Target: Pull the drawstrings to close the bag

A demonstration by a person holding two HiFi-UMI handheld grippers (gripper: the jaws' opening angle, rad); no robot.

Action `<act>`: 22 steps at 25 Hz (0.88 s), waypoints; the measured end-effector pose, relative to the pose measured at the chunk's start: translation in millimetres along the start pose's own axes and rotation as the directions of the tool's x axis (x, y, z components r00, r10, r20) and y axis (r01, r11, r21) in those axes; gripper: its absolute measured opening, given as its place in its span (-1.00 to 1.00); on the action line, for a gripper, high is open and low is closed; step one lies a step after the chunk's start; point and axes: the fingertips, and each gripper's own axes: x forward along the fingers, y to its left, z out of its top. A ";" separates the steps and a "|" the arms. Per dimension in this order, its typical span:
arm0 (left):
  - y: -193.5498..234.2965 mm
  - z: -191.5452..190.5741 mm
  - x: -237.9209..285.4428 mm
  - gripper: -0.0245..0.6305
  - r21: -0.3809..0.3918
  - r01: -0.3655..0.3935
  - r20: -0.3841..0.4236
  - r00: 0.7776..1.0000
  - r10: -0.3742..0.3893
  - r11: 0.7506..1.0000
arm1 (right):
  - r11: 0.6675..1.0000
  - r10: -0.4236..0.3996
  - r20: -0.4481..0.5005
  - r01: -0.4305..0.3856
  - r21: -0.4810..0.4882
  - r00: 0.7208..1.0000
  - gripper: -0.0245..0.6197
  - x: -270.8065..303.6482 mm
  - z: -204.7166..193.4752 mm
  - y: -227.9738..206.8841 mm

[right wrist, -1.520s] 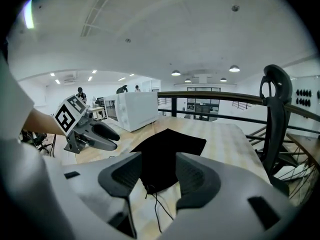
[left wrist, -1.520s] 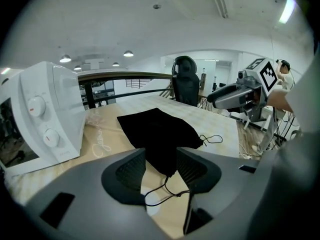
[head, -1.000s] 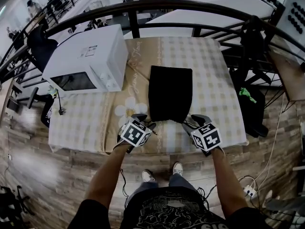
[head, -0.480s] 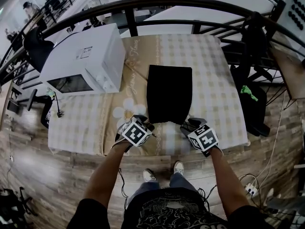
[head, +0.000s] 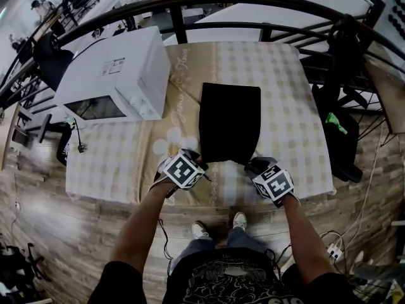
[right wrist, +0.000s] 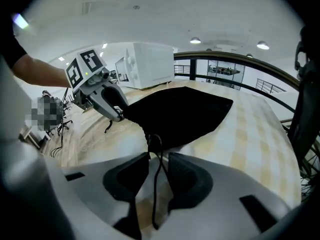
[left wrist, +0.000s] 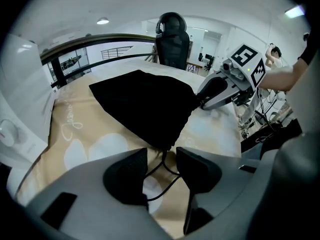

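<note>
Over on the far side, left of the left tool (head: pixel 193 159), sits the white microwave (head: pixel 114 75). The left gripper view catches only a white edge of it, while the right gripper view shows its whole side beyond the bag.

Now the left tool itself, at the near left corner of the black bag (head: pixel 229 122). From the head view you get the marker cube and little else. The left gripper view fills that in: the tool (left wrist: pixel 161 156) is spread a little, and the left drawstring (left wrist: pixel 161 163) comes out of the bag's corner and loops down through the gap, not squeezed.

The bag lies flat on the checked tabletop (head: pixel 285 106), stretching away ahead of and between both tools.

On to the right tool (head: pixel 253 164), at the bag's near right corner. The right gripper view shows it (right wrist: pixel 159 159) slightly parted, narrower than its partner, with the right drawstring (right wrist: pixel 159 170) hanging straight down between the pads and pale tabletop visible on either side of it.

Each gripper view also shows the other tool's tip at the bag's opposite near corner.
</note>
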 end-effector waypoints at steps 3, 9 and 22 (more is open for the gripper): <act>2.6 -1.0 0.1 -0.36 0.001 -0.004 -0.002 1.000 0.004 1.000 | 1.000 -0.011 0.000 0.011 -0.009 1.000 -0.61 2.2 0.6 -0.4; -4.4 0.4 0.0 -0.53 0.024 -0.017 -0.037 0.999 0.017 1.000 | 1.000 -0.018 -0.007 0.018 -0.010 1.000 -0.77 1.4 -1.4 1.7; -9.9 0.2 1.0 -0.77 -0.019 -0.036 -0.036 0.999 0.036 0.999 | 0.999 -0.041 0.011 0.040 0.025 0.999 -0.84 -2.1 -5.5 1.9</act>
